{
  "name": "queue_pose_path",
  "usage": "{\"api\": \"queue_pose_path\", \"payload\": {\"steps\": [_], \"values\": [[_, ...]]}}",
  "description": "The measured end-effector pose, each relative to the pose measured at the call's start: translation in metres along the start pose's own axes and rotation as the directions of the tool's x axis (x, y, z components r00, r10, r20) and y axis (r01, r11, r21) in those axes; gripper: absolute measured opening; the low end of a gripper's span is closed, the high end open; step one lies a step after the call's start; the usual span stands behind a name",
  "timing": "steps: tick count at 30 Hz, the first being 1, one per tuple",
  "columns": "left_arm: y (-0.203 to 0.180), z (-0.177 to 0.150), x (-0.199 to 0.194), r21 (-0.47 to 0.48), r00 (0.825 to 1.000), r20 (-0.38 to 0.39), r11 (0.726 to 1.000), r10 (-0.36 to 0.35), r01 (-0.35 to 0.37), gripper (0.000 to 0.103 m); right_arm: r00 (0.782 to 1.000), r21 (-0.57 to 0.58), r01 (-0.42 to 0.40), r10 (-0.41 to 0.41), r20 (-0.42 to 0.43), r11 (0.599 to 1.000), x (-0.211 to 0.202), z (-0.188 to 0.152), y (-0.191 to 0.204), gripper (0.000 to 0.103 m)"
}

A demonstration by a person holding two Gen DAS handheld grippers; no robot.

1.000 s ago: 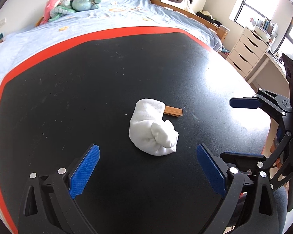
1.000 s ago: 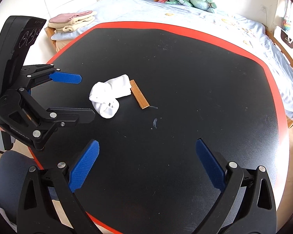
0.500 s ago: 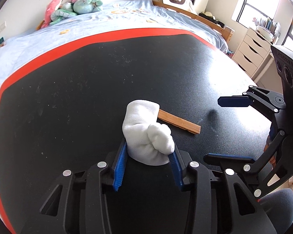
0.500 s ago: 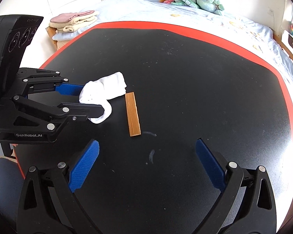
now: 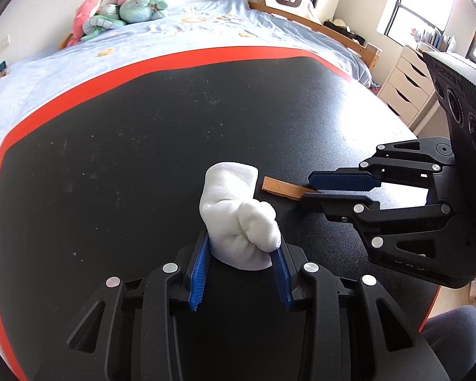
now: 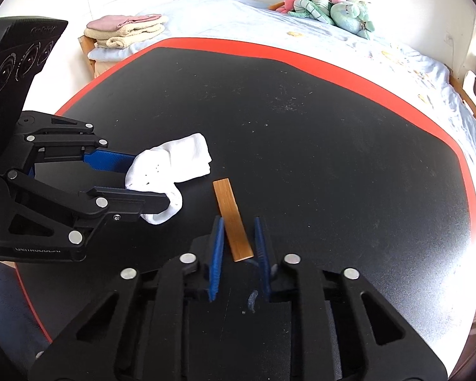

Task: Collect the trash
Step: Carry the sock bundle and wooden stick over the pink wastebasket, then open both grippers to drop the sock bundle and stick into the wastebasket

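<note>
A white sock [image 5: 238, 212] lies bunched on the black table [image 5: 111, 158]. My left gripper [image 5: 241, 247] is shut on the sock; the grip also shows in the right wrist view [image 6: 171, 171]. A flat wooden stick [image 6: 231, 219] lies on the table just right of the sock. My right gripper [image 6: 238, 231] has its blue pads on either side of the stick's near end, with small gaps still visible. In the left wrist view the stick [image 5: 280, 187] runs into the right gripper's fingers [image 5: 342, 181].
The table has a red border [image 6: 333, 66]. A bed with a light blue sheet [image 5: 142, 38] and plush toys [image 5: 117, 9] lies beyond it. Folded towels [image 6: 123, 31] sit on a stand at the left. White drawers [image 5: 406, 89] stand at the right.
My left gripper closed on the sock. My right gripper moved forward to the wooden stick and narrowed around its near end.
</note>
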State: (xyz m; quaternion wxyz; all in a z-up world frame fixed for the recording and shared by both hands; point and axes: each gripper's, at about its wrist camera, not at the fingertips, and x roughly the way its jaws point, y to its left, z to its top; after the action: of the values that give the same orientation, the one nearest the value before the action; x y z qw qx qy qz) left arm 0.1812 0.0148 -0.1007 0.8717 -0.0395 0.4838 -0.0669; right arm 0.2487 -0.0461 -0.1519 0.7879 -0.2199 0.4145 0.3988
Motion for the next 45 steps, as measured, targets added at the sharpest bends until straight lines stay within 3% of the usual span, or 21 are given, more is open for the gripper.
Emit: {"api": "queue_pose_path", "payload": {"steps": [8,21,33,45], "values": [[-0.01,-0.004,-0.02,0.015,1.0,0.002,1.0,-0.006,0.006,0.035,1.0,0.029,-0.003,0.003,-0.012,1.0,-0.018,-0.001,0.004,0.011],[-0.05,-0.029,-0.103,0.065,0.998,0.059,0.998,-0.026,0.022,0.035,0.998,0.073,-0.007,0.003,0.06,0.997,-0.125,-0.023,0.038,0.011],[-0.087,-0.082,-0.159,0.121,0.997,0.069,0.992,-0.043,0.034,0.035,0.997,0.071,-0.019,0.014,0.076,0.997,-0.192,-0.083,0.088,0.011],[-0.114,-0.13,-0.16,0.152,0.998,0.014,0.987,-0.059,0.056,0.035,0.999,0.086,-0.048,0.046,0.026,0.995,-0.202,-0.142,0.122,0.011]]}}
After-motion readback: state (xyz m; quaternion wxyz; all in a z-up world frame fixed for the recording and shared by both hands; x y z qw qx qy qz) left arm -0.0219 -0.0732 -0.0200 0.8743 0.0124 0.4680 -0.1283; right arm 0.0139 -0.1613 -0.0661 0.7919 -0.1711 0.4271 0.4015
